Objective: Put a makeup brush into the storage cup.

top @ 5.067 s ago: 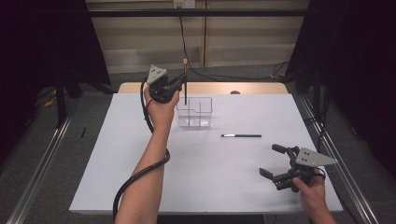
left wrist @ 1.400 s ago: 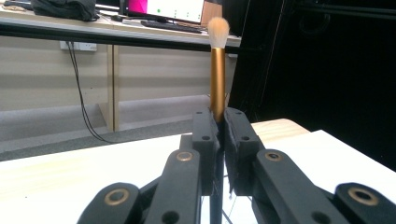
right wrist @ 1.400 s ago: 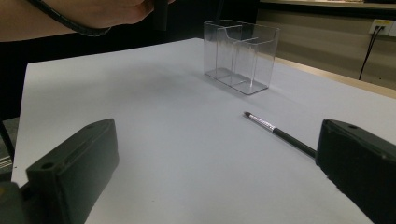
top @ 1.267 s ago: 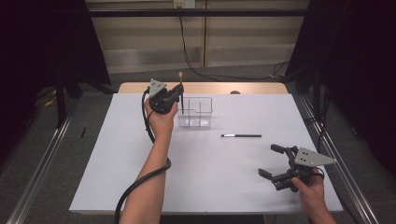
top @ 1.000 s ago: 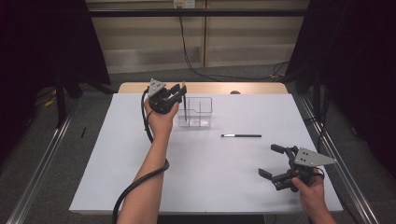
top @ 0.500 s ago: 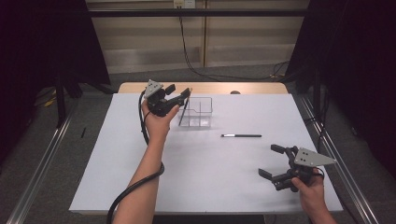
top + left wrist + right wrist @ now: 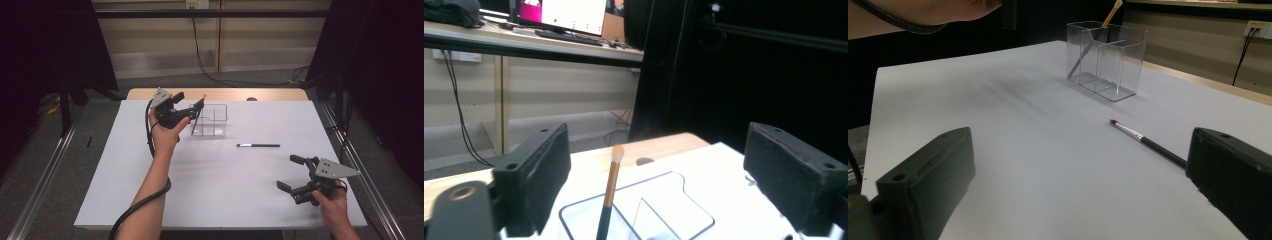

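Clear plastic organizer [image 7: 212, 120] upper centre holds the makeup brush [image 7: 610, 186], leaning. Left gripper [image 7: 192, 107] jaws just opened, brush between them untouched (no pad contact). Right gripper [image 7: 290, 172] open, empty, lower right.

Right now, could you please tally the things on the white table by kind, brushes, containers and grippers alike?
Brushes: 2, one leaning in the clear organiser, namely the tan-tipped brush, and the black brush lying flat on the table.
Clear organisers: 1.
Grippers: 2, the left gripper, just opened off the brush, and the right gripper, both open.
Total: 5.
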